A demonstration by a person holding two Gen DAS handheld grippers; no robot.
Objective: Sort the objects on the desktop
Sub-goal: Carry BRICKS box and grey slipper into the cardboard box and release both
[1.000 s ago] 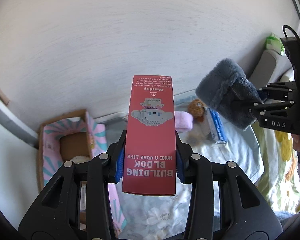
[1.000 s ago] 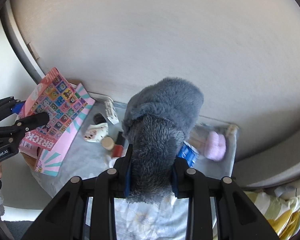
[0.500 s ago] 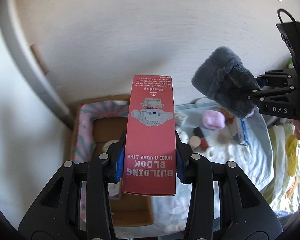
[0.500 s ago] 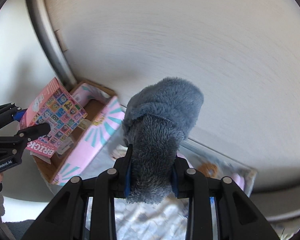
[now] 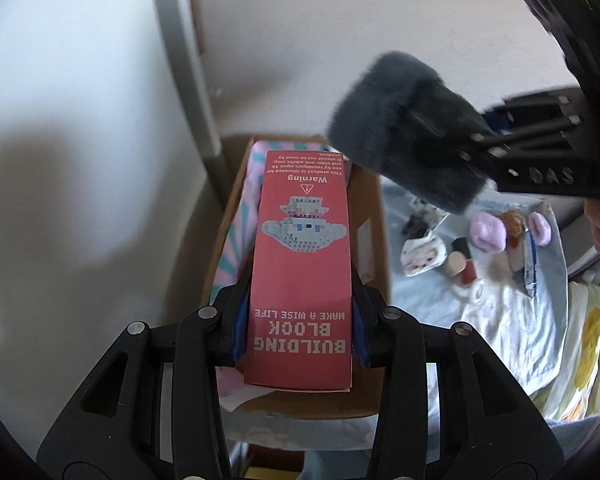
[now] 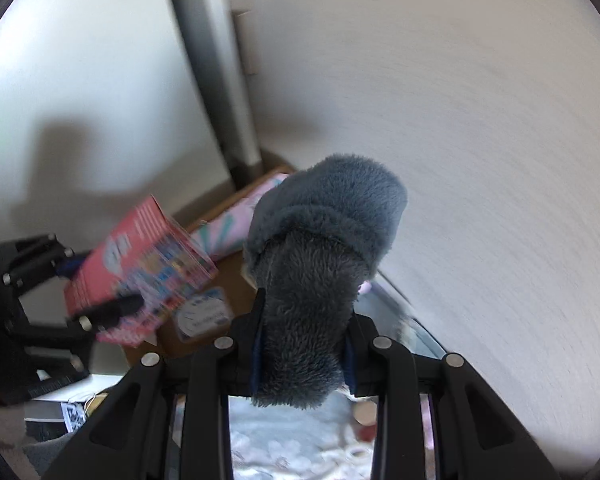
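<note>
Above a cardboard box (image 5: 370, 216) lined in pink and teal, the left gripper (image 5: 298, 330) clamps a red building-block carton (image 5: 300, 264) by its long sides, the carton's printed face upside down to the camera and its far end reaching over the box's opening. Most of the box interior is hidden behind the carton. To the right, the right gripper (image 6: 304, 354) squeezes a grey plush slipper (image 6: 320, 256) between its blue-padded fingers (image 6: 257, 354), holding it in the air near the box; its toe end blocks much of the right wrist view. From that camera the carton and left gripper are smeared by motion blur, and a round label in the box cannot be read. On a pale floral cloth (image 5: 500, 320) beside the box lie small items: pink fluffy pieces (image 5: 488, 232), a brown round object (image 5: 514, 222), a small bottle (image 5: 456, 262), partly covered by the slipper. A hand at the left view's right edge is cut off.
</note>
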